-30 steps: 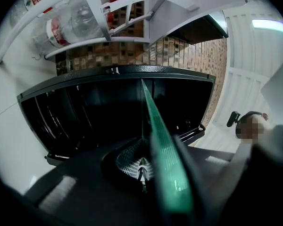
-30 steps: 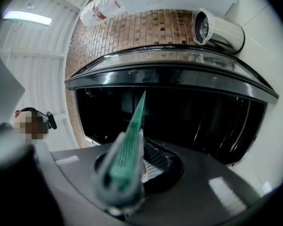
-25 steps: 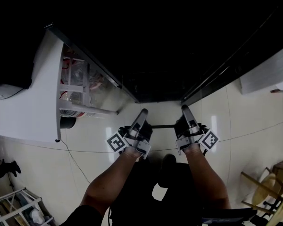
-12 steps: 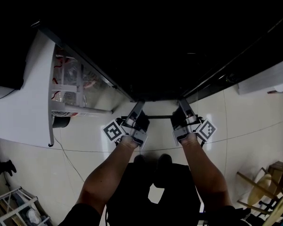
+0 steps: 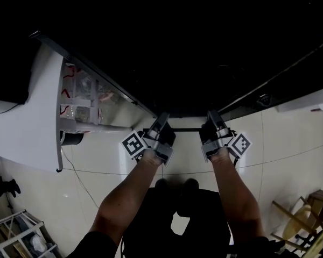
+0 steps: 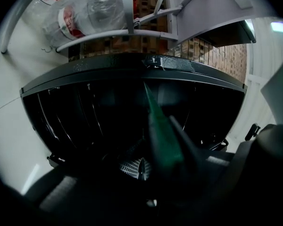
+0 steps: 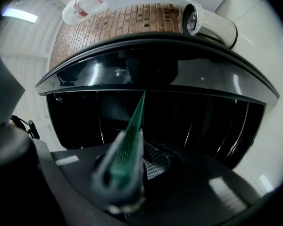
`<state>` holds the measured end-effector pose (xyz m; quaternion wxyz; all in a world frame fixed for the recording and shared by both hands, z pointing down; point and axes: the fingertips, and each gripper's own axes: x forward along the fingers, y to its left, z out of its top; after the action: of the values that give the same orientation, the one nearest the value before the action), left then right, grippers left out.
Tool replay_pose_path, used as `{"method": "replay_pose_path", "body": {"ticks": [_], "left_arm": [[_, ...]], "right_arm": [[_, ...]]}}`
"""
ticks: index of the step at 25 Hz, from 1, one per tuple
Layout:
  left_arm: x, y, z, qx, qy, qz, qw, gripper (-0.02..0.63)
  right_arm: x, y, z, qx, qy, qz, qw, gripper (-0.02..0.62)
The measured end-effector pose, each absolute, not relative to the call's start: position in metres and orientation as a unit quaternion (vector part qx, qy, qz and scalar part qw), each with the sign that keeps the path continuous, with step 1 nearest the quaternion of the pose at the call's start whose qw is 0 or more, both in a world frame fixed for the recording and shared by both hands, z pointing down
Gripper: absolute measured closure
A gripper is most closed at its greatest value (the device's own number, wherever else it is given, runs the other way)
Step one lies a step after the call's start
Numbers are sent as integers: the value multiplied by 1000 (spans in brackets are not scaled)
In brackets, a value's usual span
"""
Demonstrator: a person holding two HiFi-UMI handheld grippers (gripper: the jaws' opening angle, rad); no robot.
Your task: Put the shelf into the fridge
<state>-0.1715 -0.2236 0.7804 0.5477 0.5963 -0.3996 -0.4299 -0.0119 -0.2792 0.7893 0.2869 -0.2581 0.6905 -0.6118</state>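
Probably stiff, heavy, breakable glass, I'd say: my left gripper [image 5: 162, 120] and right gripper [image 5: 211, 117] both clamp the shelf [image 5: 185, 129] along its near edge.

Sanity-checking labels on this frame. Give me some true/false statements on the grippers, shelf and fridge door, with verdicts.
1. The left gripper and right gripper are both shut on the shelf. True.
2. The fridge door is closed. False: it stands open, on the person's left.
3. Bottles sit in the door rack. True.
4. The shelf lies on the floor. False: it is held up off the floor between the two grippers.
5. The right gripper is empty. False: the shelf's green edge runs between its jaws.
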Motion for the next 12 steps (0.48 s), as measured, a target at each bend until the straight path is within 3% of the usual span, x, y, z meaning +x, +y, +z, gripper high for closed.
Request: {"method": "replay_pose_path", "body": {"ticks": [6, 7, 9, 12], "left_arm": [[-177, -237, 781, 579, -405, -448, 548, 601], [-178, -239, 781, 574, -405, -451, 550, 601], [-180, -243, 779, 564, -407, -460, 552, 600], [-182, -249, 780, 554, -413, -465, 554, 598]], "right_arm": [[-15, -290, 785, -266, 691, -608, 285, 566], [-15, -288, 784, -264, 691, -609, 287, 553], [-14, -275, 785, -266, 690, -612, 280, 463], [-9, -249, 795, -285, 697, -606, 257, 428]]}}
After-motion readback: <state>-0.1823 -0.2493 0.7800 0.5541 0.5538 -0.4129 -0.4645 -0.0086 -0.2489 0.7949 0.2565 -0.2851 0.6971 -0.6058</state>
